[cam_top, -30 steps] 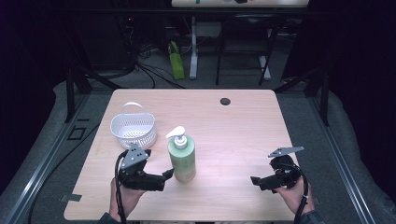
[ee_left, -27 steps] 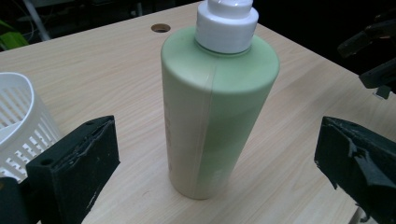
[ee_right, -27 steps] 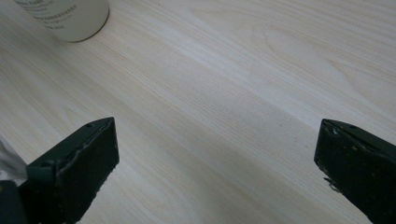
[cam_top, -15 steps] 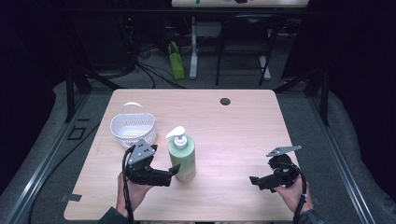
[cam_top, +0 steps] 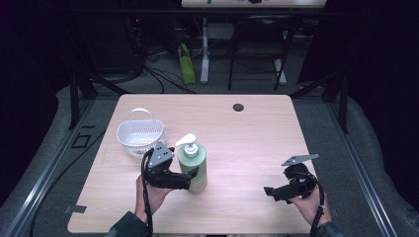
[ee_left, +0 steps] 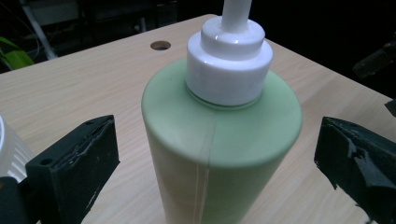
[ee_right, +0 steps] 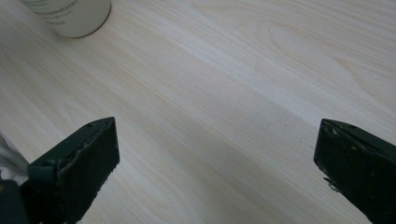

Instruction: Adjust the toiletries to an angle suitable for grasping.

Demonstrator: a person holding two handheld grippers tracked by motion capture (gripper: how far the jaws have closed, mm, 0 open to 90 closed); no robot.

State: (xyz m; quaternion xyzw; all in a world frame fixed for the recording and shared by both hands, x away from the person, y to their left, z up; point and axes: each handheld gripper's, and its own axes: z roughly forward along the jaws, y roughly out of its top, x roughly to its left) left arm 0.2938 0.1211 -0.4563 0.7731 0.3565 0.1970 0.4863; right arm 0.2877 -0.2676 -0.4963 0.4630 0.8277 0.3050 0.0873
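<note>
Since a second ago the left gripper (cam_top: 193, 174) has slid rightward up to the green pump bottle (cam_top: 192, 168) beside the white basket (cam_top: 140, 138), whose body (ee_left: 219, 140) its wide-spread jaws flank untouched, while the right gripper (ee_right: 215, 177) gapes over bare table (ee_right: 233, 93).

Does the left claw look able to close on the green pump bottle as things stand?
Probably yes. The left claw is open with a jaw on either side of the green pump bottle, which stands upright; nothing sits between jaws and bottle.
</note>
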